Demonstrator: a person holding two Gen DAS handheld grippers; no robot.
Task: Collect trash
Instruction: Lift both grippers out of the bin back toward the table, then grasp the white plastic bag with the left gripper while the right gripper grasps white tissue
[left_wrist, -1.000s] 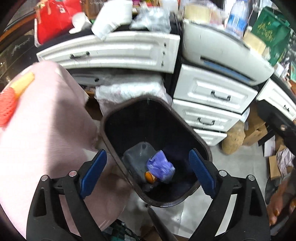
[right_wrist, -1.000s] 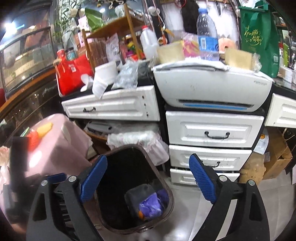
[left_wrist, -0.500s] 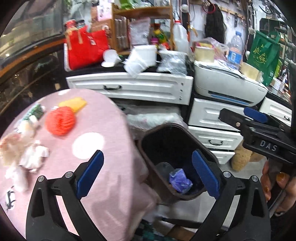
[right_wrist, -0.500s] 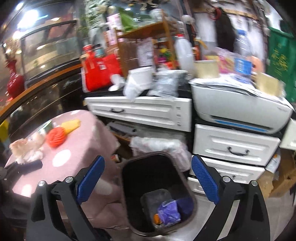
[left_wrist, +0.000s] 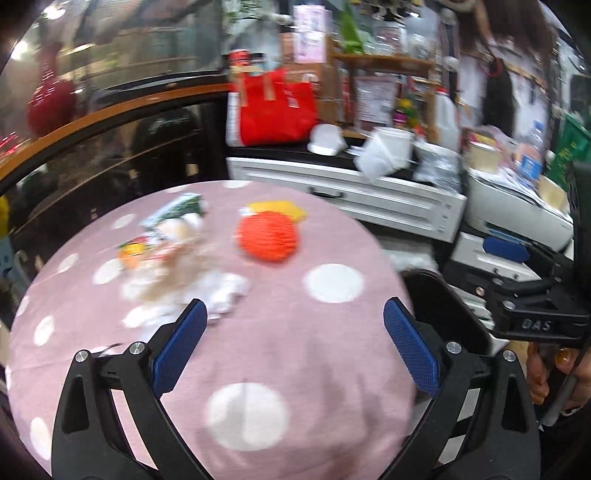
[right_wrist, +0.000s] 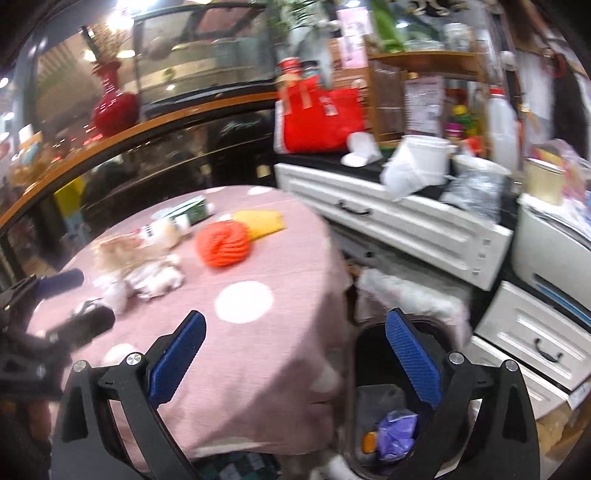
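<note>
A round table with a pink polka-dot cloth (left_wrist: 258, 332) carries trash: an orange foam net (left_wrist: 266, 237), a yellow piece (left_wrist: 275, 208), crumpled white tissues (left_wrist: 218, 291) and wrappers (left_wrist: 170, 225). My left gripper (left_wrist: 291, 339) is open and empty above the table's near edge. My right gripper (right_wrist: 293, 354) is open and empty over the table's right edge. A dark bin (right_wrist: 373, 339) stands beside the table and holds a purple wad (right_wrist: 397, 430) and a grey container. The net (right_wrist: 223, 243) and tissues (right_wrist: 155, 278) also show in the right wrist view.
White drawer cabinets (left_wrist: 351, 192) and a white printer (left_wrist: 517, 210) stand behind the bin (left_wrist: 454, 310). A red bag (left_wrist: 277, 107) and white cups sit on the cabinet top. A curved glass display case (right_wrist: 147, 122) stands behind the table.
Both grippers have swung left and up, away from the bin and toward the table. The trash on the table has come into the middle of both views. Both stay open.
</note>
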